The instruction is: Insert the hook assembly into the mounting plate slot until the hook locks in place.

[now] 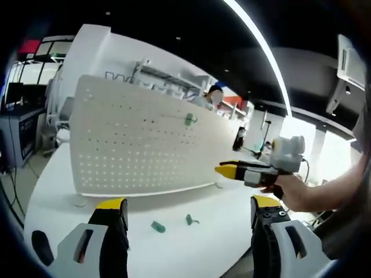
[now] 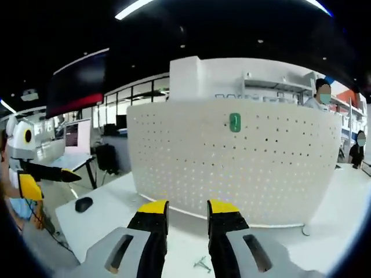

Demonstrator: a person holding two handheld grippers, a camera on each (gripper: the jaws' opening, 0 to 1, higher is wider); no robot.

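Your left hand-held gripper (image 1: pixel 188 211) sits nearest in the left gripper view, yellow-tipped jaws spread wide apart, nothing between them. Just beyond the jaws, on the white worktop (image 1: pixel 58 179), lie two small green hook pieces: one (image 1: pixel 157 227) nearer the left jaw, the other (image 1: pixel 191 219) just beside it. Both lie loose, clear of the pegboard. The white perforated mounting plate (image 1: pixel 133 145) stands upright on the worktop behind them. A green hook (image 1: pixel 190 119) is seated in its upper rows. Your right hand-held gripper (image 1: pixel 232 169) enters this view from the right, held in your hand (image 1: pixel 295 191), jaws close together and pointing toward the plate; whether it grips anything, you cannot tell.

In the right gripper view, your right hand-held gripper (image 2: pixel 187 209) shows its jaws a narrow gap apart with nothing visible between them. A small metal clip (image 2: pixel 202 264) lies on the worktop between them. The mounting plate (image 2: pixel 232 168) faces you, green hook (image 2: pixel 235 122) high on it. A dark computer mouse (image 2: pixel 84 204) rests near the worktop's left edge. The left hand-held gripper (image 2: pixel 46 172) shows at far left.
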